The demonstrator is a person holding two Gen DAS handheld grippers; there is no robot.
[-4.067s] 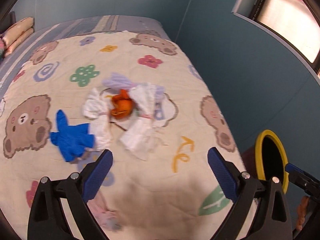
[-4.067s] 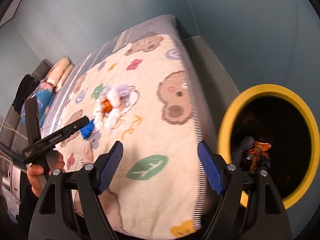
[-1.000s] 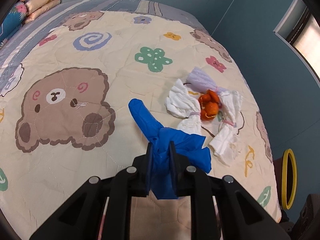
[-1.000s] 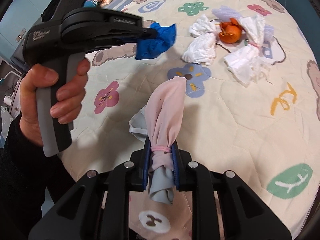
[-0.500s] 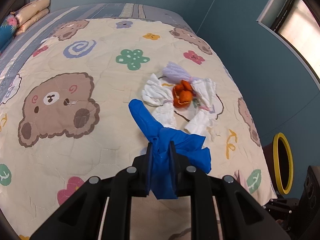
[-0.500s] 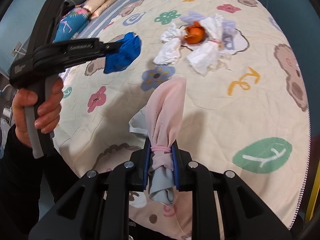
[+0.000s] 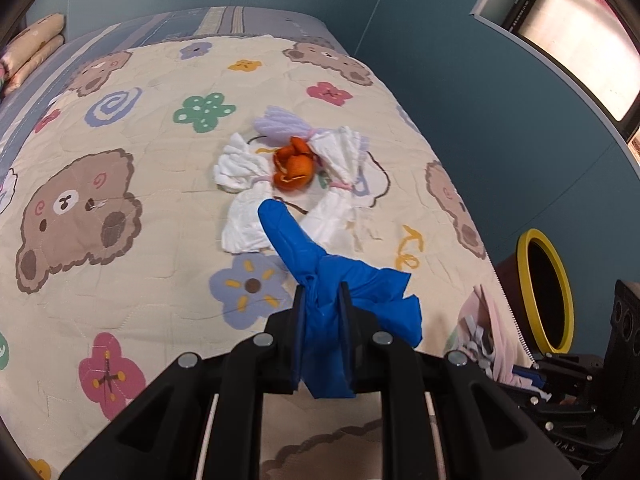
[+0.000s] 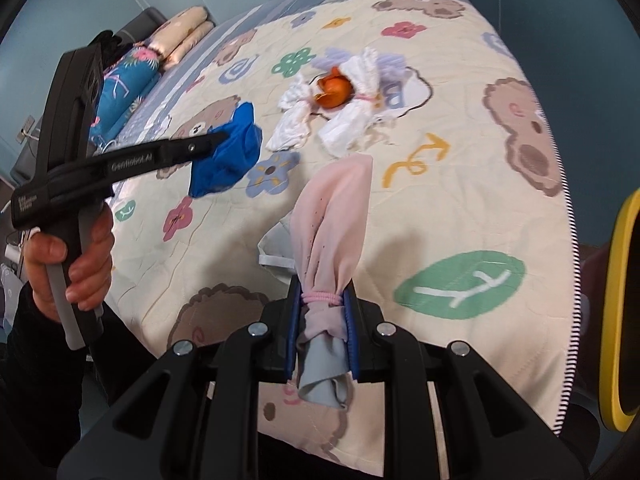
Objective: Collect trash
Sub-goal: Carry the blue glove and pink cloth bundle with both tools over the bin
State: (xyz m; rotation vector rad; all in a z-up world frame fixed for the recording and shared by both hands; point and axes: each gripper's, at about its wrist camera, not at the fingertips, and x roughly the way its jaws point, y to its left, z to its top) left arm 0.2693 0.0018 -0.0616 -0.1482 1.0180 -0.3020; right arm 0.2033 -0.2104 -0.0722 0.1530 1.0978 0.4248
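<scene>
My left gripper (image 7: 322, 312) is shut on a crumpled blue glove (image 7: 320, 272), held in the air above the bear-print quilt (image 7: 120, 272); the same glove (image 8: 228, 156) and left gripper (image 8: 218, 138) show at the left of the right wrist view. A pink cloth bundle (image 8: 332, 232) tied with a pink band is clamped in my right gripper (image 8: 323, 328), which is shut on it over the quilt (image 8: 460, 208). White crumpled tissues (image 7: 248, 200) and orange peel (image 7: 294, 166) lie mid-quilt. The yellow-rimmed bin (image 7: 546, 292) stands off the bed's right edge.
Pillows (image 8: 180, 34) and blue bedding (image 8: 120, 88) lie at the bed's far left end. A person's hand (image 8: 76, 264) grips the left tool's handle. A blue wall (image 7: 480, 100) runs along the bed's right side, with a window (image 7: 572, 36) above. The bin's rim (image 8: 620, 320) shows at the right edge.
Both grippers have moved right toward the bed's edge, each keeping its hold. The bin has grown larger in the left wrist view and its rim has entered the right wrist view.
</scene>
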